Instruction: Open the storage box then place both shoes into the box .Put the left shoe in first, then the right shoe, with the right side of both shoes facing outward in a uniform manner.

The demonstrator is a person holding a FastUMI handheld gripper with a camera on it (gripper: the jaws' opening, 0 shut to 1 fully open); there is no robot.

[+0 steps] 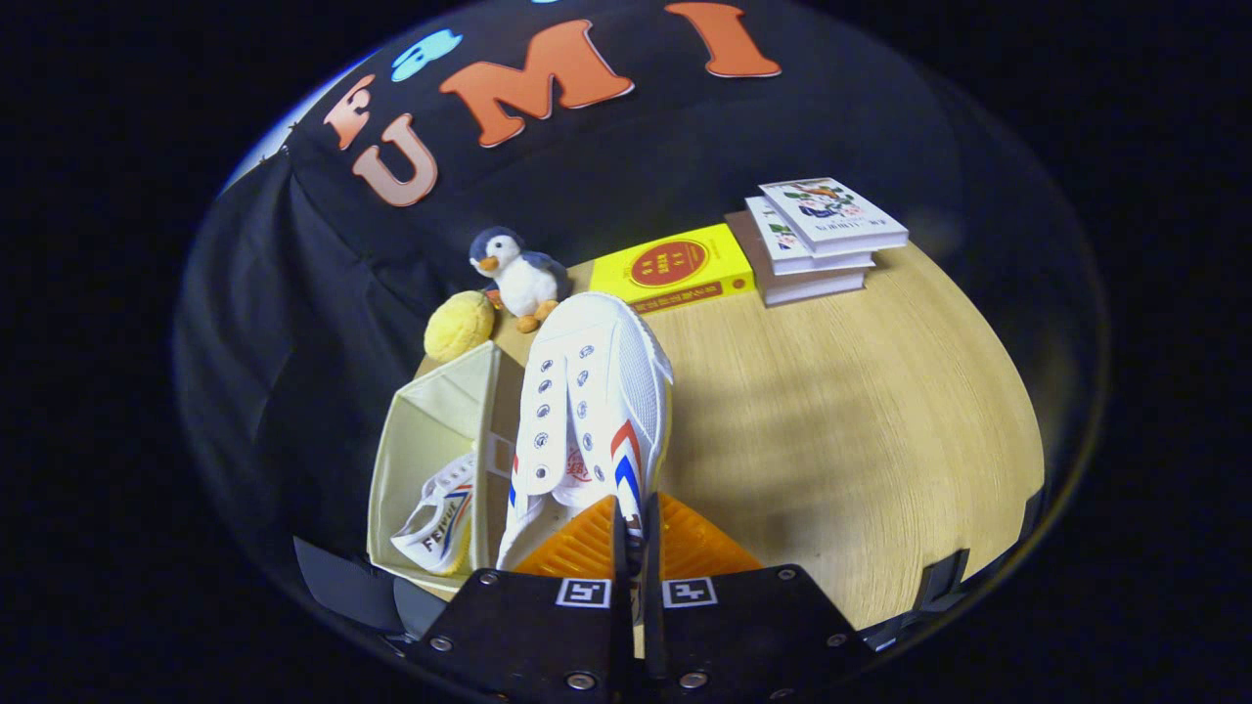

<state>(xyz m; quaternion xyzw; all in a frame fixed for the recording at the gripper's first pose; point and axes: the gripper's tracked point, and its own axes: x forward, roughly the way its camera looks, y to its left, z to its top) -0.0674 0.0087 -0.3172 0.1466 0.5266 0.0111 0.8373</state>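
A white shoe with red and blue stripes hangs above the wooden table, toe pointing away from me. My gripper is shut on the rim of its heel opening, both fingers pressed close together on it. Just left of the held shoe stands the open cream storage box. A second white shoe lies on its side inside that box, near the corner closest to me. The held shoe is beside the box's right wall, partly overlapping it in view.
A yellow plush ball and a toy penguin sit beyond the box. Farther back lie a yellow book and a stack of books. The wooden table stretches to the right of the shoe.
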